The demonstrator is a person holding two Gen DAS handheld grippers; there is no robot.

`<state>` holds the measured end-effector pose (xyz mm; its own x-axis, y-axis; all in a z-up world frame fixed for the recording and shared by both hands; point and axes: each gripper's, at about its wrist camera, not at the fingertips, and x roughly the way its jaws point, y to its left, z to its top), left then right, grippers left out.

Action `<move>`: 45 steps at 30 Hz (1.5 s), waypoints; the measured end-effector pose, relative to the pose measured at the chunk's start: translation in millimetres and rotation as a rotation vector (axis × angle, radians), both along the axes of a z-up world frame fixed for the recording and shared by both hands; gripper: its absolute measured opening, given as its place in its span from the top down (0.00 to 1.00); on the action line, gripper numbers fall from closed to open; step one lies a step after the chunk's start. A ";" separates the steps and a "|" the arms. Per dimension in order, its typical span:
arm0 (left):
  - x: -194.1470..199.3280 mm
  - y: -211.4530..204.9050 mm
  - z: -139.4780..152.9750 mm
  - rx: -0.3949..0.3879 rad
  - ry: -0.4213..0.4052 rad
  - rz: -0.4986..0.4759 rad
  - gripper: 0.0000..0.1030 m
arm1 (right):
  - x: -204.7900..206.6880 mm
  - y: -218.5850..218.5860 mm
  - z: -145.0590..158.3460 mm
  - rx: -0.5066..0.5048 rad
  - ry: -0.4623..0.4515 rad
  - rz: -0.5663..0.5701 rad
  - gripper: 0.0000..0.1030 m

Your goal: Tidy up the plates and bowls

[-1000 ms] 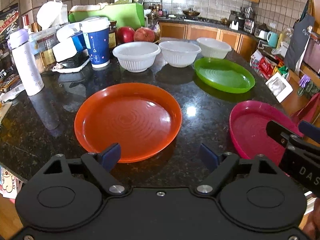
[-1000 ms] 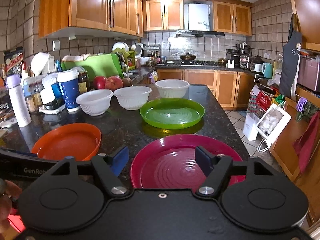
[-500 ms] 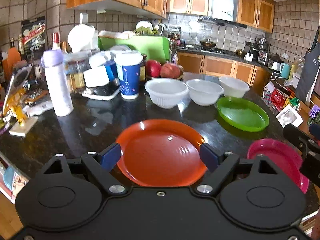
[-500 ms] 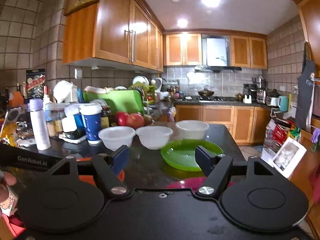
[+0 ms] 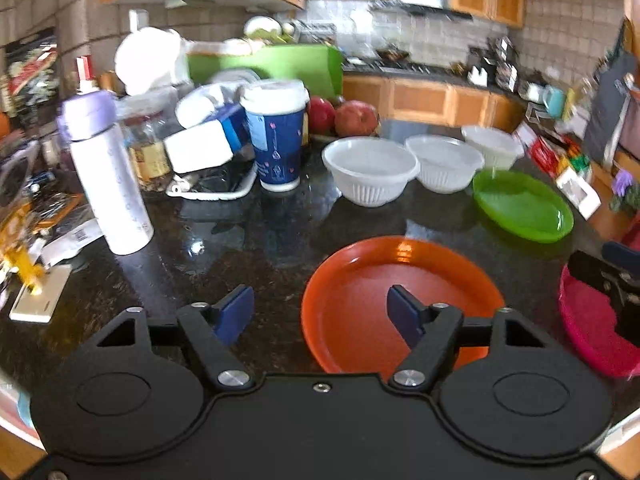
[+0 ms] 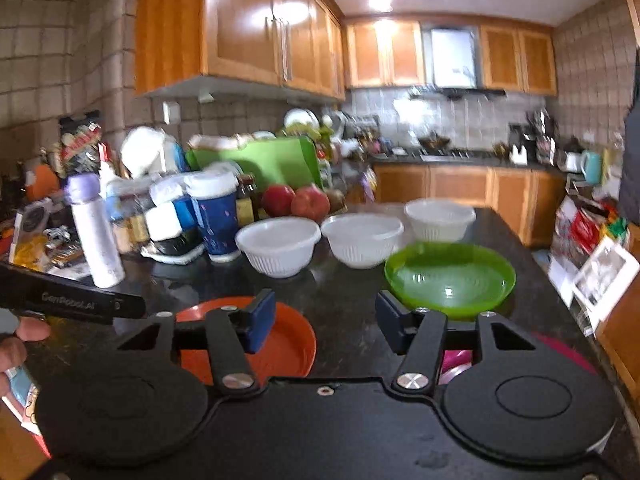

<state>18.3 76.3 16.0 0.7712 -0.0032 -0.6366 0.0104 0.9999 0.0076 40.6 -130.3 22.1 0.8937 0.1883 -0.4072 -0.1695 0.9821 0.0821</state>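
On the dark stone counter (image 5: 260,248) lie an orange plate (image 5: 372,292), a green plate (image 5: 520,206) and a pink plate (image 5: 592,320), with three white bowls (image 5: 370,170) (image 5: 442,162) (image 5: 492,146) in a row behind them. My left gripper (image 5: 320,314) is open and empty, over the orange plate's left edge. My right gripper (image 6: 326,326) is open and empty, held above the counter between the orange plate (image 6: 280,344) and the pink plate (image 6: 460,360), with the green plate (image 6: 448,278) ahead. The right gripper's tip shows in the left wrist view (image 5: 600,276).
A white bottle with a purple cap (image 5: 108,176), a blue paper cup (image 5: 276,140), jars, packets and a white tray (image 5: 212,188) crowd the counter's left. Red fruit (image 5: 352,118) and a green dish rack (image 5: 272,66) stand behind. The counter's right edge drops to bags on the floor (image 6: 592,240).
Both grippers have risen and pulled back from the plates, then swung left. The orange plate now sits right of centre in the left wrist view. Nothing was picked up.
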 end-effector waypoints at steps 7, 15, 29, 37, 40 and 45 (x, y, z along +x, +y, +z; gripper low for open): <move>27.8 23.6 -22.5 -0.016 0.101 -0.146 0.43 | 25.0 34.9 -23.3 0.022 0.136 -0.103 0.59; 50.1 35.0 -42.6 -0.041 0.209 -0.255 0.51 | 42.0 51.9 -41.6 -0.030 0.239 -0.190 0.84; 60.5 21.4 -48.1 -0.029 0.241 -0.201 0.60 | 77.1 40.2 -54.1 -0.094 0.287 -0.087 0.84; 60.6 19.8 -48.4 -0.039 0.249 -0.171 0.75 | 82.2 39.1 -60.2 -0.084 0.316 -0.053 0.85; 60.9 22.0 -48.7 -0.040 0.250 -0.164 0.84 | 80.8 41.3 -59.1 -0.086 0.316 -0.048 0.91; 57.5 27.4 -47.8 -0.044 0.260 -0.162 0.85 | 76.3 49.2 -56.2 -0.100 0.313 -0.056 0.91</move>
<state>75.9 103.6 -31.8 0.5700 -0.1443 -0.8088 0.1654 0.9844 -0.0591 116.8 -81.0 -34.1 0.7302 0.0875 -0.6776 -0.0964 0.9950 0.0245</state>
